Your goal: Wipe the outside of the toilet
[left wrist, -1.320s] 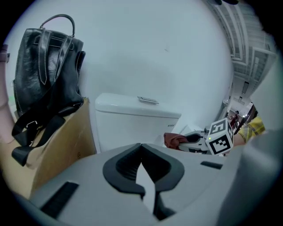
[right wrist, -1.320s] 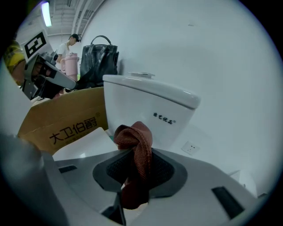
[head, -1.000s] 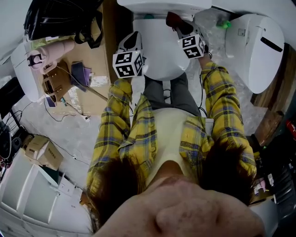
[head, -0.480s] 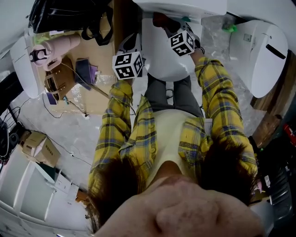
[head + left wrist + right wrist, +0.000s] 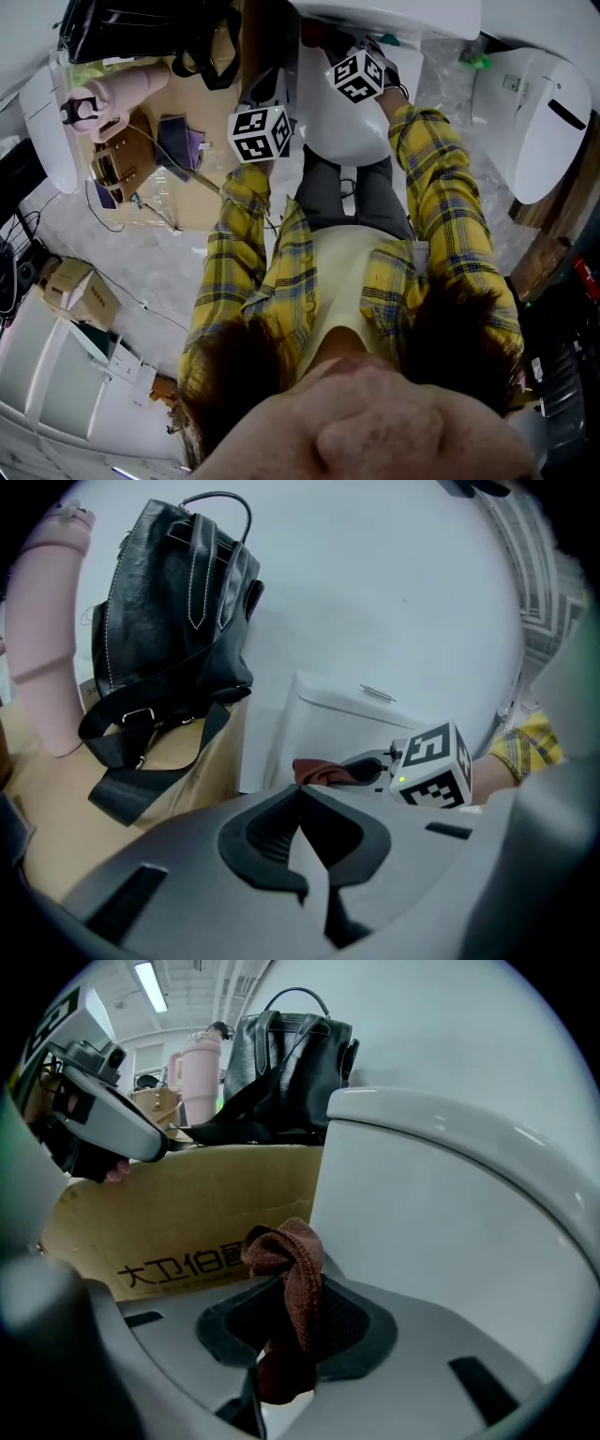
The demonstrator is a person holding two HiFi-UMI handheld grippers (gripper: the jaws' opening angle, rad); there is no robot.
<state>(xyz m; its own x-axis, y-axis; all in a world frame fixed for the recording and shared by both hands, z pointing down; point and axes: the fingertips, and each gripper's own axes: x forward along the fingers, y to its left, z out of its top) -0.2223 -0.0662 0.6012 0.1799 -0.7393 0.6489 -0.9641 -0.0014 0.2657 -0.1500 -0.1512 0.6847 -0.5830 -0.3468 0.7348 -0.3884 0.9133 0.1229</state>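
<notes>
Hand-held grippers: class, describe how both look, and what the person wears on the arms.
The left hand-held gripper and the right hand-held gripper each have a smooth grey body with dark ribbed pads. Each carries a white cube printed with black square markers, left and right. The sleeves are yellow plaid with dark stripes.

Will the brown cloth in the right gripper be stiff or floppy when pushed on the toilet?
Probably floppy: the brown cloth curls over itself in the right gripper. Likely light, since it looks thin. Its ribbed weave may drag on the glossy toilet.
</notes>
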